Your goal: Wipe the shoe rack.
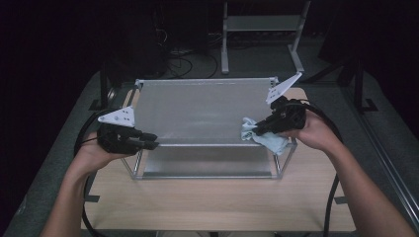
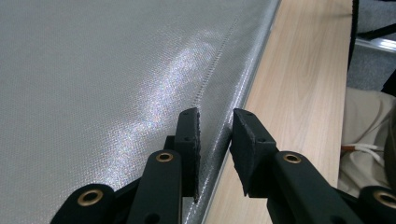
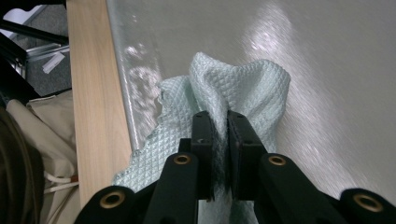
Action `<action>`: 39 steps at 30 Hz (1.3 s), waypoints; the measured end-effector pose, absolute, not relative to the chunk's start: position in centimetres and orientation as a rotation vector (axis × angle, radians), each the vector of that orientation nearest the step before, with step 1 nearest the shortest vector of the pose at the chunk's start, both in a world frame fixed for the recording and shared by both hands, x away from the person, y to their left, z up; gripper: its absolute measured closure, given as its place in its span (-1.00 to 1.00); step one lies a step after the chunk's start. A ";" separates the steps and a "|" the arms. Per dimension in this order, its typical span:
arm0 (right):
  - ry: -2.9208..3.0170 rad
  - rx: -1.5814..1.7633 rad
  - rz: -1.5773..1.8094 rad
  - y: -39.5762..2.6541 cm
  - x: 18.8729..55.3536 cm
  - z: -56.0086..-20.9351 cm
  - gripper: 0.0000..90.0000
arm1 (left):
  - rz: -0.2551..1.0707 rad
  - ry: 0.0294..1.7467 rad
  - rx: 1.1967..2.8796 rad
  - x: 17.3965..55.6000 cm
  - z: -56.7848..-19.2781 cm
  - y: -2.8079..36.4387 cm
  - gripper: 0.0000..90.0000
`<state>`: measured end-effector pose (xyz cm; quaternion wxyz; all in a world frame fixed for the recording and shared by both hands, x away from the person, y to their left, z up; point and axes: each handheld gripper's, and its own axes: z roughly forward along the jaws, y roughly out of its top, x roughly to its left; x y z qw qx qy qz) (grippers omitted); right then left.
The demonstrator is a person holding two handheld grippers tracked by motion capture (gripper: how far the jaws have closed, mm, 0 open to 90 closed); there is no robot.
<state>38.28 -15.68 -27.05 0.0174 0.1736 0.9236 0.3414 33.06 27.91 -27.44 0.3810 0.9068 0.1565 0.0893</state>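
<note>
Wooden table (image 1: 207, 202) carrying a metal-framed stand (image 1: 202, 111) with a stiff, glossy grey top. At its near right corner lies a soft, light cloth (image 1: 267, 140), best pinched at a bunched fold, as the right gripper (image 3: 218, 126) does. Left gripper (image 2: 215, 135): jaws narrowly parted astride the stand's near left edge; contact unclear. The cloth's lower folds hang hidden.

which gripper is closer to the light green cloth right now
The right gripper: its jaws are shut on the cloth at the near right corner of the grey panel. The left gripper is across the panel, astride its near left edge.
</note>
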 end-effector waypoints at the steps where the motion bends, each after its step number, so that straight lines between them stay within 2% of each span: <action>1: 2.872 0.543 1.056 -15.8 38.3 -27.0 0.81 | 0.229 0.398 2.318 33.1 -27.4 27.9 0.60; 7: 2.859 0.595 1.045 -17.9 37.8 -26.9 0.82 | 0.228 0.389 2.310 33.2 -27.5 27.7 0.60; 15: 2.885 0.489 1.051 -12.6 38.5 -27.0 0.82 | 0.223 0.382 2.306 33.3 -27.6 27.8 0.60; 23: 2.851 0.606 0.971 -17.1 37.2 -26.5 0.82 | 0.250 0.395 2.302 32.9 -27.6 27.8 0.59; 29: 2.850 0.564 1.037 -14.9 37.6 -27.0 0.82 | 0.242 0.398 2.320 33.0 -27.4 27.7 0.59; 35: 2.867 0.608 1.048 -17.2 37.9 -26.9 0.82 | 0.237 0.381 2.316 33.1 -27.5 27.7 0.59; 39: 2.872 0.538 1.050 -14.6 38.0 -27.0 0.82 | 0.237 0.383 2.323 33.1 -27.4 27.7 0.59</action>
